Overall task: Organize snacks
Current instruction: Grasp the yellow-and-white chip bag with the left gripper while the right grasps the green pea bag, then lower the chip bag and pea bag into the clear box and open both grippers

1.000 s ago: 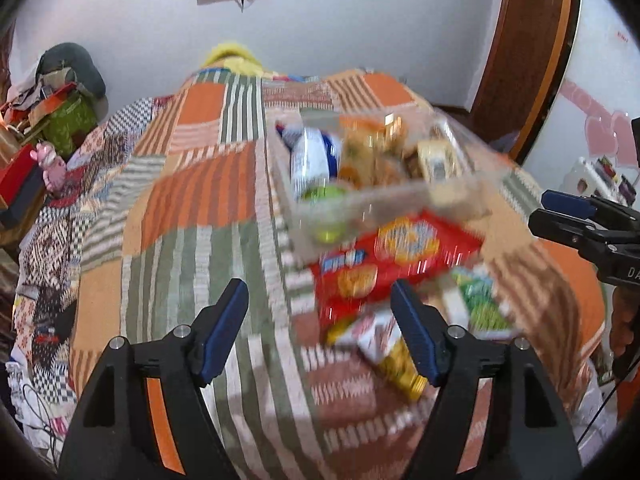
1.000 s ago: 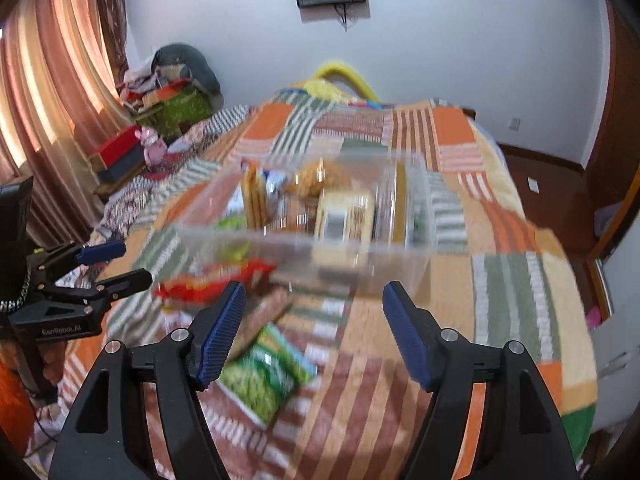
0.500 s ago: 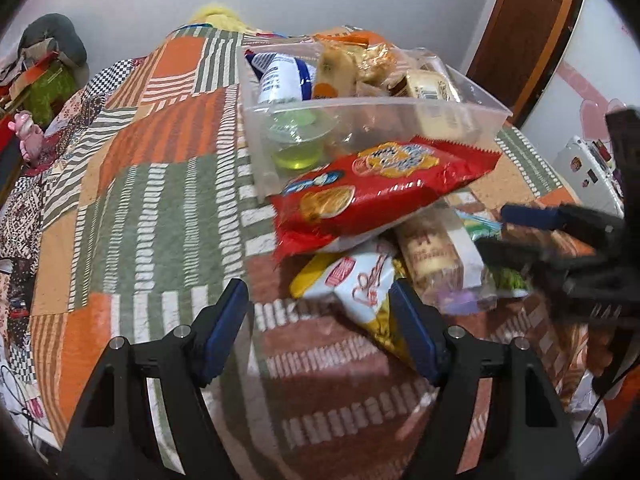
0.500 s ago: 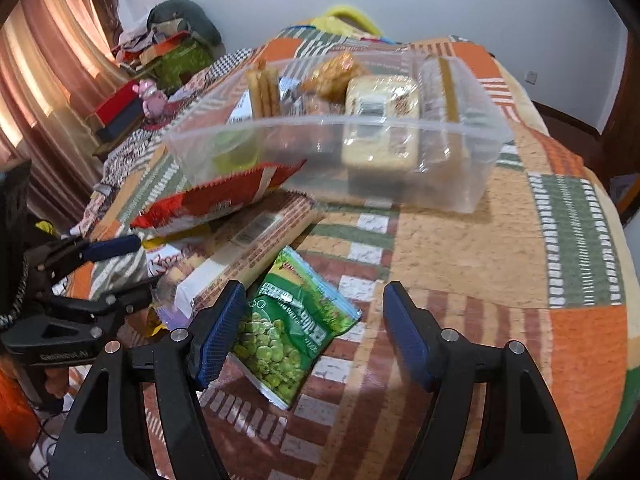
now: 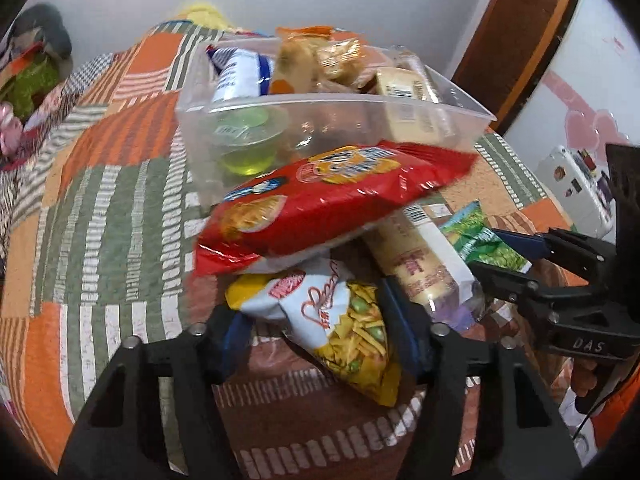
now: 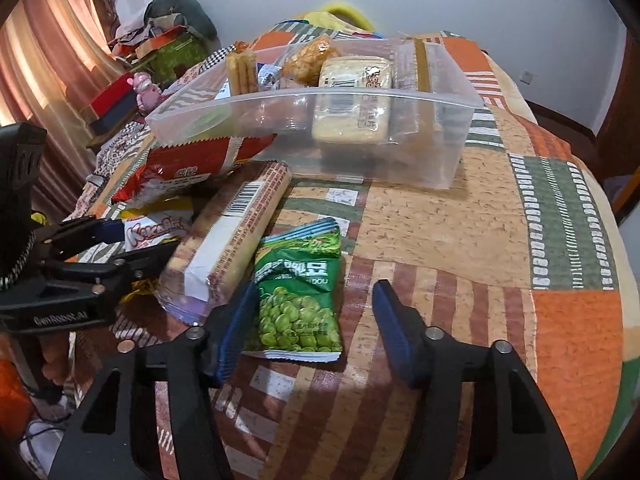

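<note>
Fingers of the left gripper (image 5: 316,328) are spread wide either side of the yellow-and-white snack bag (image 5: 340,316), not squeezing it yet. Left wrist view: red cracker pack (image 5: 328,200) lies on top of that bag and leans against the clear plastic bin (image 5: 332,120), which already holds a green jelly cup (image 5: 248,144) and other snacks; long biscuit pack (image 5: 420,256) sits just right of the bag, all on the patchwork bed (image 5: 100,216). Right wrist view: right gripper (image 6: 312,320) fingers also wide apart, bracketing the green pea packet (image 6: 298,292), which lies flat beside the biscuit pack, w/ the bin beyond.
</note>
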`<state>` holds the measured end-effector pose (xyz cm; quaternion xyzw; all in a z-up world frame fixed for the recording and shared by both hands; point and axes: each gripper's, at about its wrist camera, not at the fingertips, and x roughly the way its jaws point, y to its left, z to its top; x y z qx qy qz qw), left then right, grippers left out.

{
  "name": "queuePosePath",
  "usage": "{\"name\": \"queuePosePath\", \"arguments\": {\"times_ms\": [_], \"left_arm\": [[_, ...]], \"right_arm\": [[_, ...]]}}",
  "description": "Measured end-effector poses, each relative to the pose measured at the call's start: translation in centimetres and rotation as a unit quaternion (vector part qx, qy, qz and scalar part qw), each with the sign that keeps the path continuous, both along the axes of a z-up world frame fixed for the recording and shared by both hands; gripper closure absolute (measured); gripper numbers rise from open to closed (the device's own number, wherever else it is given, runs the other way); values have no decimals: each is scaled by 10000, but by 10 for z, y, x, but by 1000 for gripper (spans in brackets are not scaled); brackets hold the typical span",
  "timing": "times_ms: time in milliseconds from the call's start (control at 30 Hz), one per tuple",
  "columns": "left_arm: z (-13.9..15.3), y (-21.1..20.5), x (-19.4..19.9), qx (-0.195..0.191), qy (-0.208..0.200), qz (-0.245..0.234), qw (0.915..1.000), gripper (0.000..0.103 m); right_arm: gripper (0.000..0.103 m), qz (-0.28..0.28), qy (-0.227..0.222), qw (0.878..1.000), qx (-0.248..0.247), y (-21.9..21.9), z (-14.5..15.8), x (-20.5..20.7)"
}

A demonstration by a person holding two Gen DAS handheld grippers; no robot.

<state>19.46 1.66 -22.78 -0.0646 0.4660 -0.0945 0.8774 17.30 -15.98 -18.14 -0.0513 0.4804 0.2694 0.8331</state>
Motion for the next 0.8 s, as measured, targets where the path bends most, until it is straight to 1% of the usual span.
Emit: {"name": "queuePosePath", "arguments": {"times_ms": [67, 100, 133, 267, 333, 433, 533, 800], "left_arm": [[2, -1, -2, 51, -50, -21, 10000, 54], [2, 0, -3, 57, -70, -20, 10000, 56], [4, 1, -5, 51, -87, -21, 9999, 61], [14, 6, -13, 179, -187, 14, 9997, 69], [19, 6, -16, 248, -250, -11, 9994, 73], [33, 4, -22, 392, -444, -63, 9982, 77], [48, 2, -27, 455, -647, -89, 9968, 79], [90, 6, -25, 448, -1110, -7, 9928, 79]], "right_arm": [[60, 37, 38, 9999, 110, 1, -1, 0], [69, 79, 77, 9998, 192, 2, -1, 0], [71, 82, 86, 9997, 215, 4, -1, 0], [75, 39, -38, 9997, 222, 4, 0, -4], [79, 12, -74, 9995, 294, 2, 4, -5], [83, -35, -160, 9992, 354, -2, 10, -6], [85, -101, -266, 9988, 394, -6, 16, -7], [85, -283, -610, 9962, 552, -19, 40, -8]]}}
